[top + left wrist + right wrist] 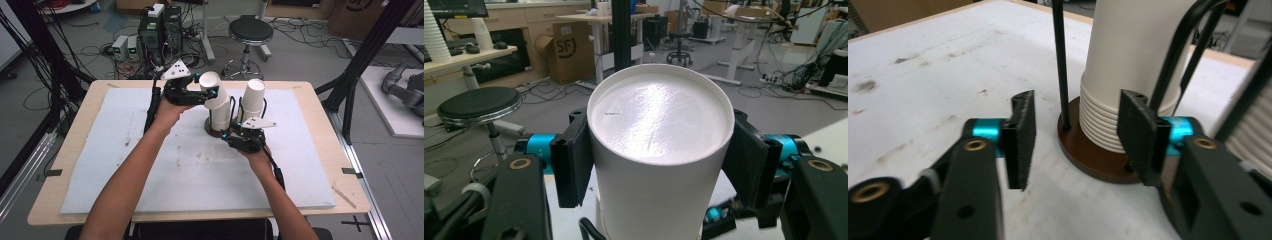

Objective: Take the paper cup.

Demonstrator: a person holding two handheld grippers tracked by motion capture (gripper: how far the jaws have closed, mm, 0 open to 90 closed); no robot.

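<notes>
A wooden worktop (55, 165) topped by a scuffed white mat (165, 170) carries two cup holders toward the middle of its far edge. The nearer holder has a round brown base (1093, 160), thin black wire uprights (1060, 65) and a stack of nested white paper cups (1108, 125), the rolled rims piled one on another just above the base. A second white cup stack (254, 97) stands just beside it, toward the worktop's right edge.

The left tongs (212, 93), held above the worktop near the far edge, are clamped on an upturned white paper cup (659, 150); both black pads (574, 165) press on its wall just below the closed bottom. In the high view this cup tilts leftward over the top of the nearer stack; whether it is clear of the stack cannot be told.

The right tongs (1075, 135) hang low beside the brown base, on the side toward the person, with the jaws standing apart and nothing pinched. One pad sits just in front of the stacked rims, the other over bare mat.
</notes>
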